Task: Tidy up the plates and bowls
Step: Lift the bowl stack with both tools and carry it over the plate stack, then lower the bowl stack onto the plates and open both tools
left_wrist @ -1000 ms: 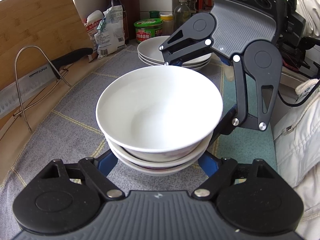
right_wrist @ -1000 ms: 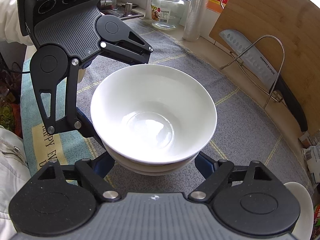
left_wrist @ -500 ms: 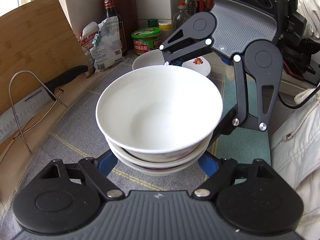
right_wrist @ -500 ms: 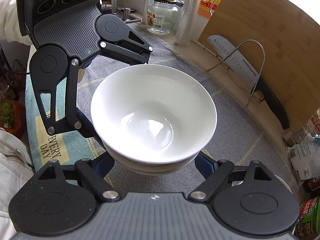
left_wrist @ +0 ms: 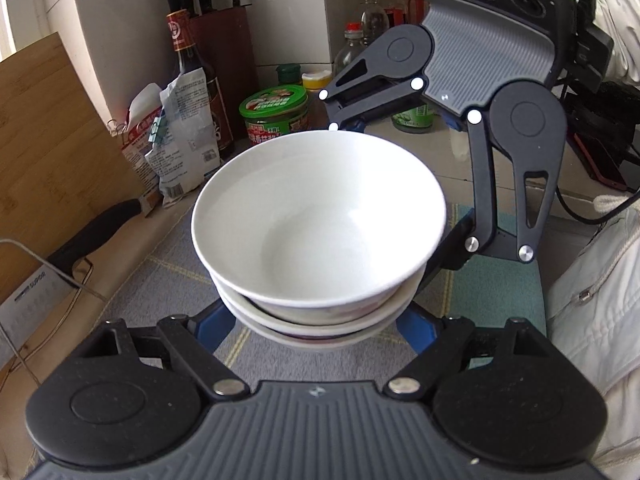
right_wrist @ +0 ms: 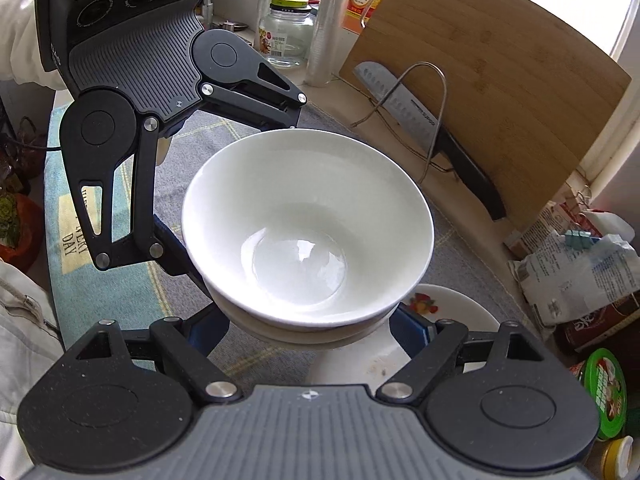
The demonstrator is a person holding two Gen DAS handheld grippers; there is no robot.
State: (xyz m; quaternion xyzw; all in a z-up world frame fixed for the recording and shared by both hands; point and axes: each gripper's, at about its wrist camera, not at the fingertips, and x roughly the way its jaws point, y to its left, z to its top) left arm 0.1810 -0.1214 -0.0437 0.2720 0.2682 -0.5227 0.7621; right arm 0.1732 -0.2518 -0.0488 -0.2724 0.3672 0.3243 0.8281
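Observation:
A stack of white bowls [left_wrist: 320, 232] hangs above the grey mat, with a deep bowl on top and shallower ones nested under it. My left gripper [left_wrist: 316, 326] is shut on the stack from the near side, its blue fingers [left_wrist: 216, 320] pressed to the lowest bowl. My right gripper [right_wrist: 312, 330] is shut on the same stack [right_wrist: 308, 232] from the opposite side. In the right wrist view a white plate with a fruit print [right_wrist: 452, 312] lies just below and beyond the stack. In the left wrist view the bowls hide that plate.
A wooden cutting board [left_wrist: 48, 152] leans at the wall, with a knife on a wire rack [right_wrist: 420, 120] in front. A green-lidded jar [left_wrist: 274, 114], a dark sauce bottle [left_wrist: 188, 68] and paper bags [left_wrist: 176, 148] crowd the counter's end. A person's white sleeve [left_wrist: 592, 300] is alongside.
Both grippers carried the bowl stack along the counter toward the jars and bottles. The plates went from ahead of the stack to under it. Neither grip changed.

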